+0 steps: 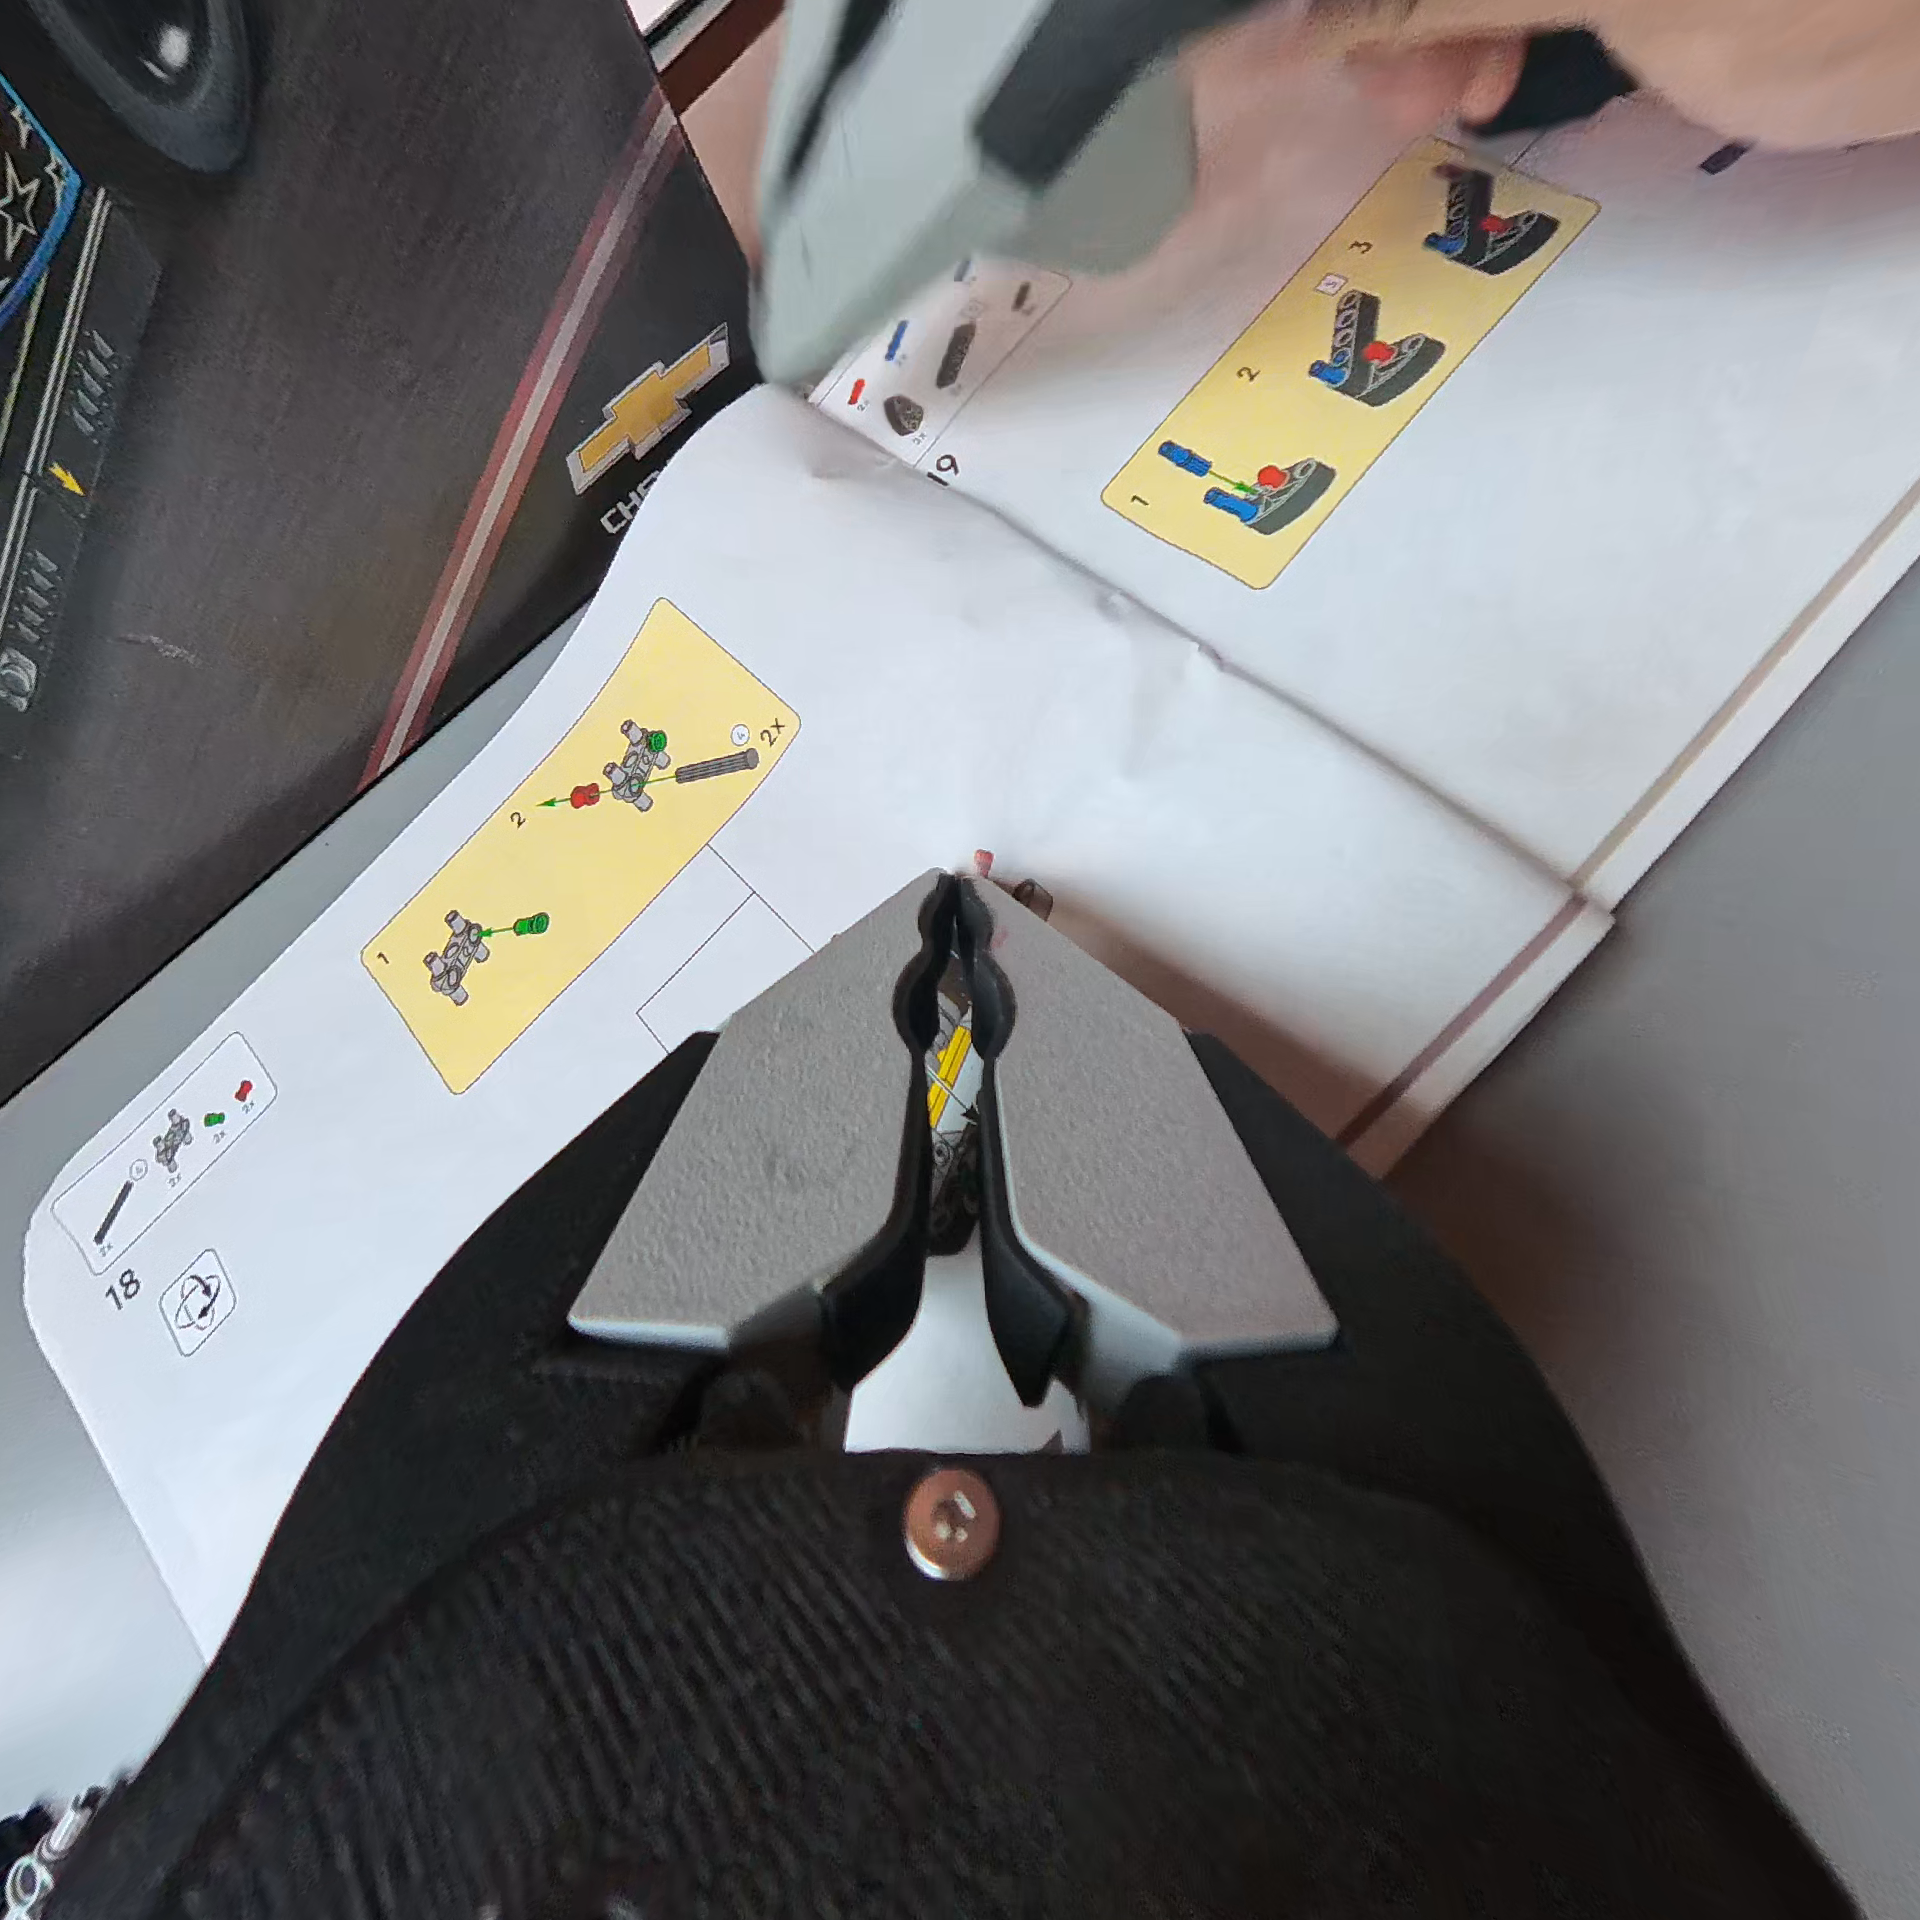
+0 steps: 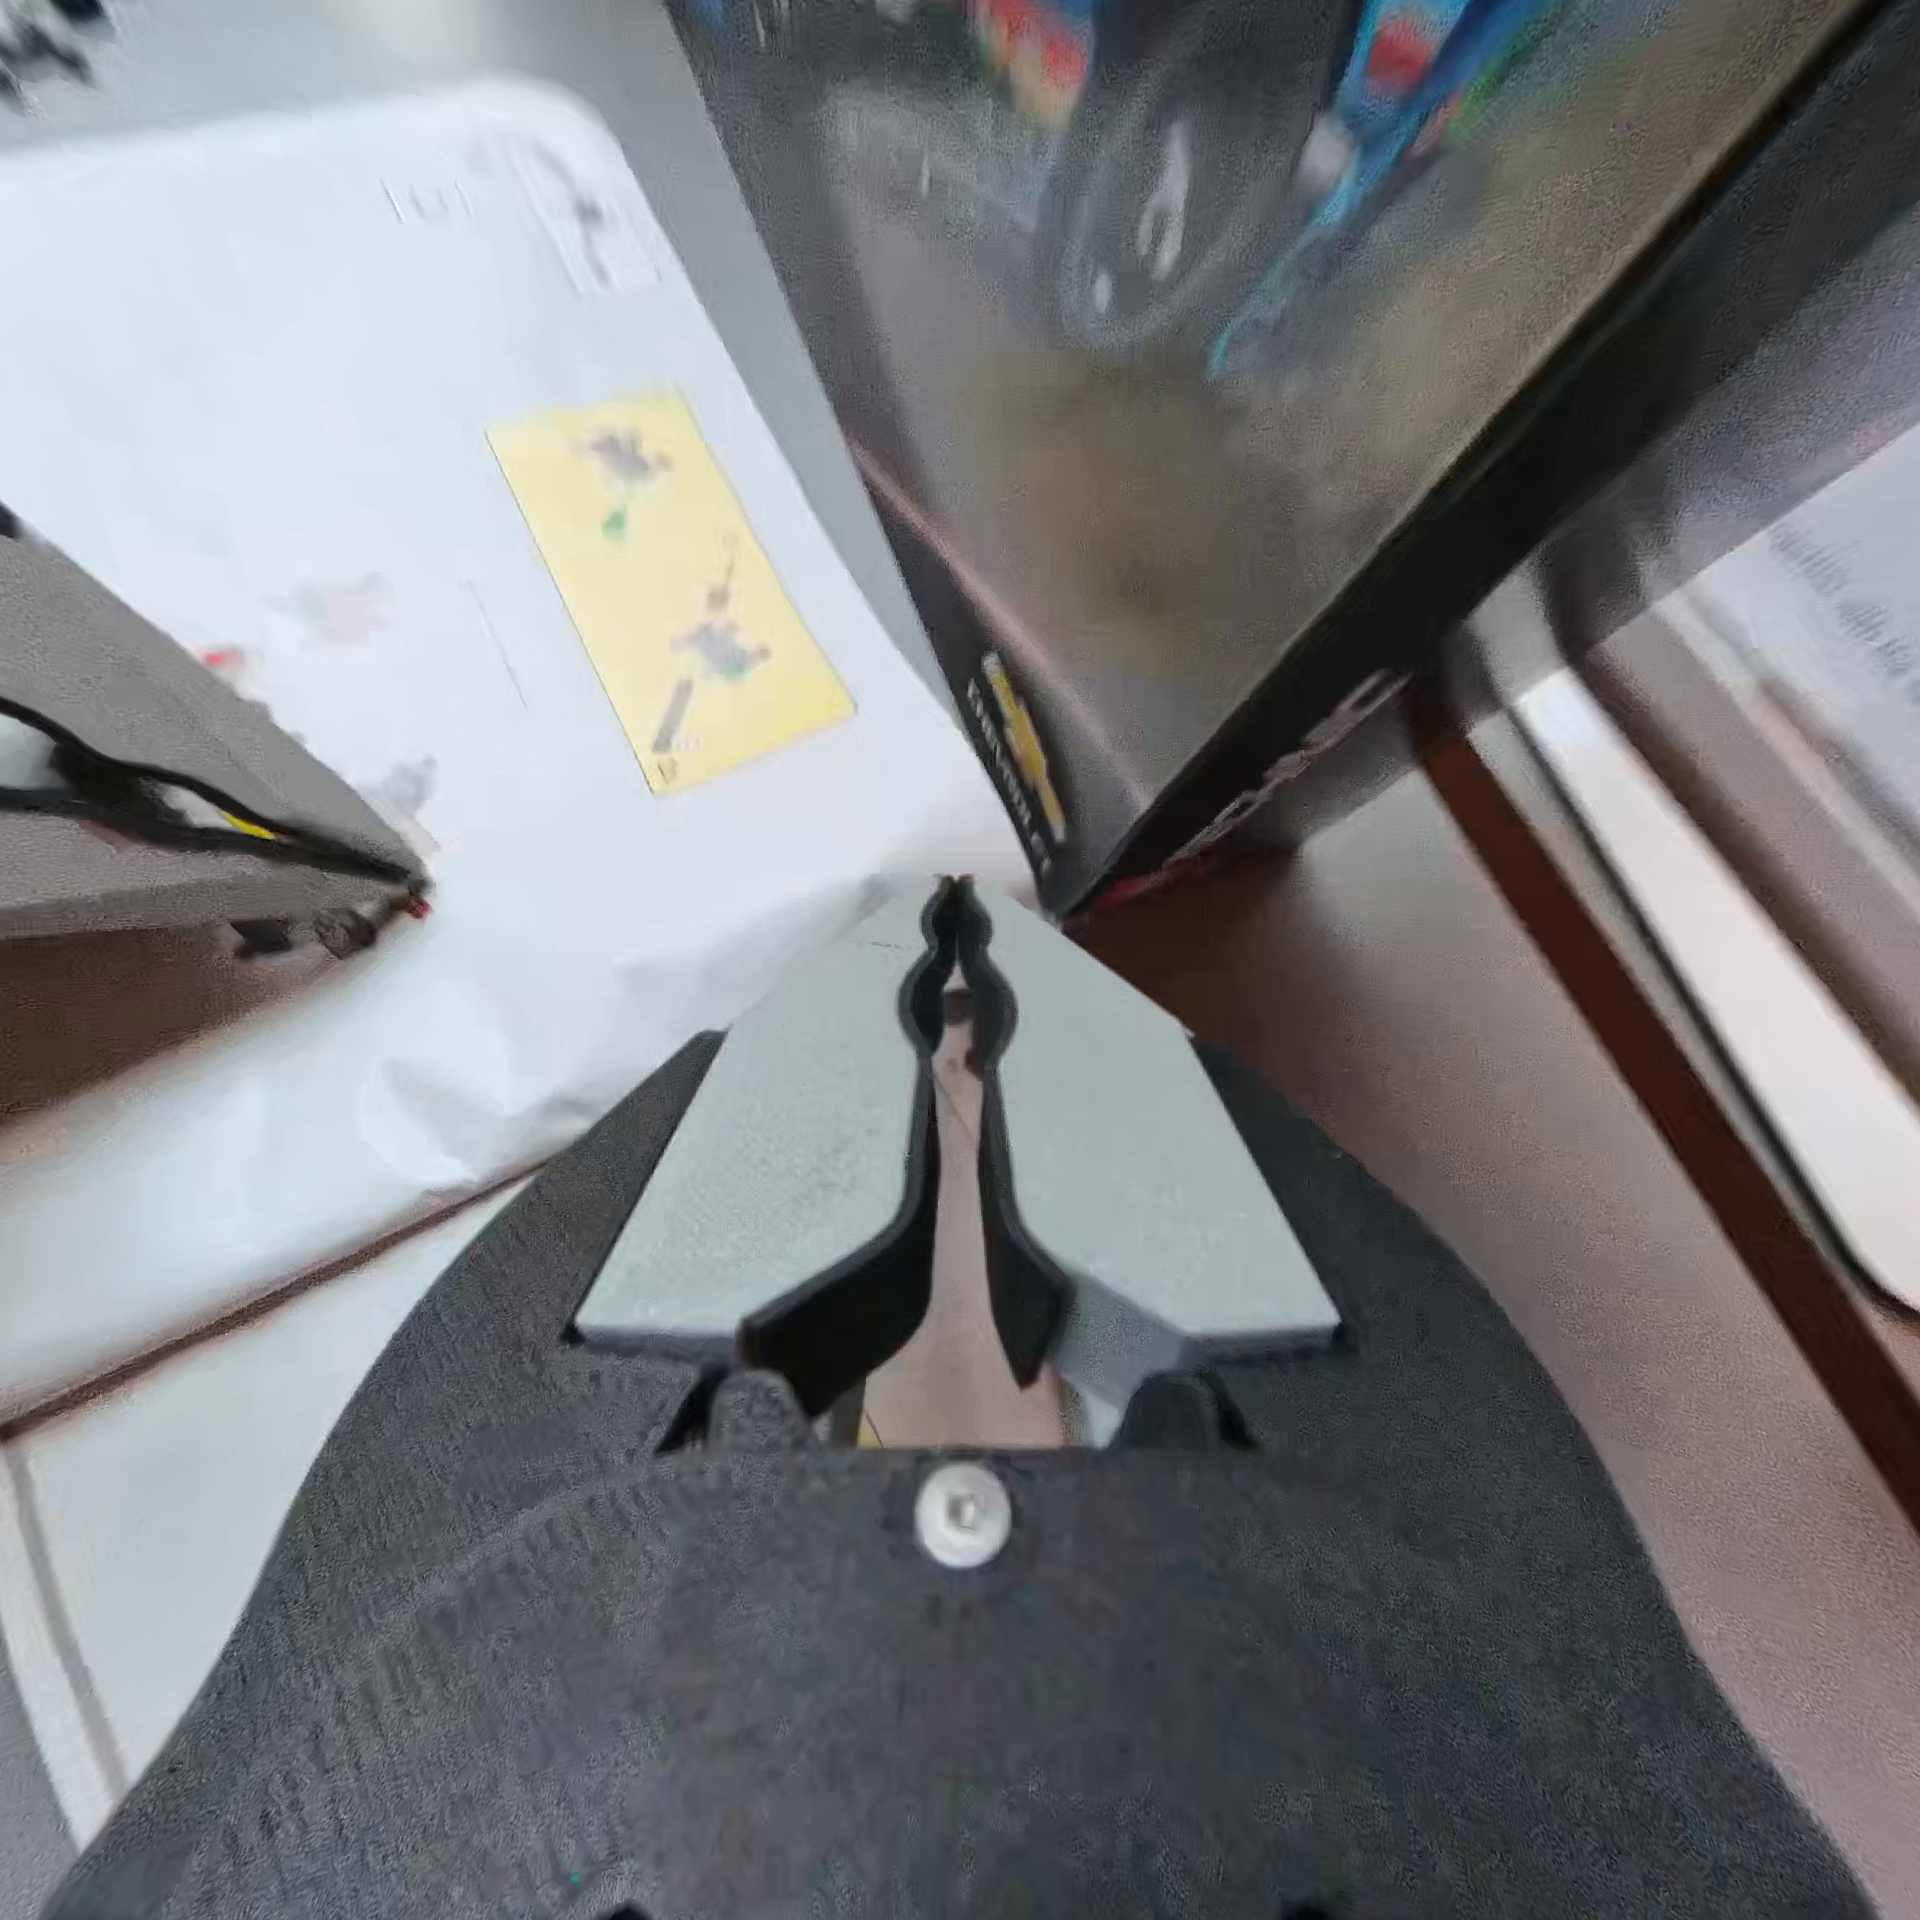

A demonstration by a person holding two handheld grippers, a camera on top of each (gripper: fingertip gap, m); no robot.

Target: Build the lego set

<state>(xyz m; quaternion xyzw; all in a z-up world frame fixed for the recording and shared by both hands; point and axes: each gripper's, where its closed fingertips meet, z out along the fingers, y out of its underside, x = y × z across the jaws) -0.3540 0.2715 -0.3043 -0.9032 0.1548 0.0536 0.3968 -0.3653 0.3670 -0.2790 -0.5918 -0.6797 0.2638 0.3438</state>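
Left wrist view: left gripper (image 1: 951,894) pinched together over the open booklet (image 1: 1039,665); right gripper (image 2: 954,896) likewise closed, empty. Thin pages look floppy, best lifted by an edge.

Left gripper (image 1: 954,883): grey fingers (image 1: 769,1143) with black inner pads, drawn together so the tips meet; seen in its own wrist view pointing toward 12 o'clock. The same gripper appears in the right wrist view at 9 o'clock, tips likewise together, pointing toward 3 o'clock. Right gripper (image 2: 954,883): fingers (image 2: 790,1164) closed tip to tip, nothing visible between them. In the left wrist view it shows blurred at 12 o'clock, held by a blurred hand (image 1: 1455,62) at 1 o'clock.
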